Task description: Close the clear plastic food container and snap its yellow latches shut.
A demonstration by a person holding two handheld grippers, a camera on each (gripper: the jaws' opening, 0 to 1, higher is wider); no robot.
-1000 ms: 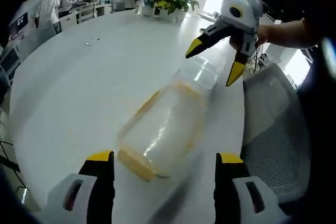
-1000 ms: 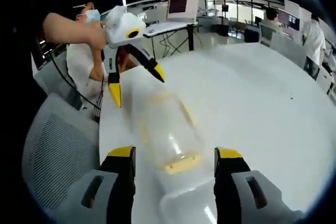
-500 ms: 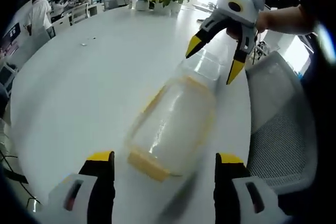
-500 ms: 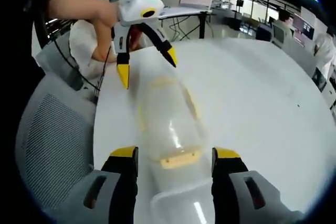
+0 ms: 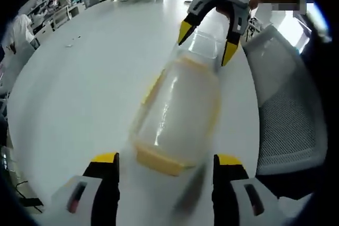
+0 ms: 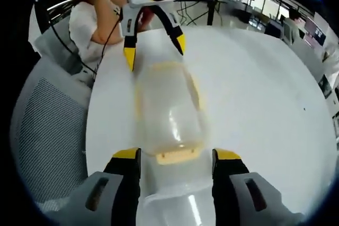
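The container (image 5: 177, 117) lies on the white table (image 5: 79, 88) between the two grippers, both with jaws spread. Ahead of the left gripper (image 5: 164, 165) the near yellow latch (image 5: 156, 161) sits just beyond the jaw tips; the right gripper (image 5: 206, 38) straddles the far end. To the left gripper's left the table is bare far out (small specks only). To its right, a grey mesh chair (image 5: 288, 109) stands close against the table edge. Seen from the right gripper (image 6: 172, 157), the left gripper (image 6: 153, 46) blocks the far end.

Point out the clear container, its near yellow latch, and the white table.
clear container (image 6: 169, 112), right gripper view, middle of its clear wall.
yellow latch (image 6: 177, 156), right gripper view, latch's centre.
white table (image 6: 259, 93), right gripper view, bare top.
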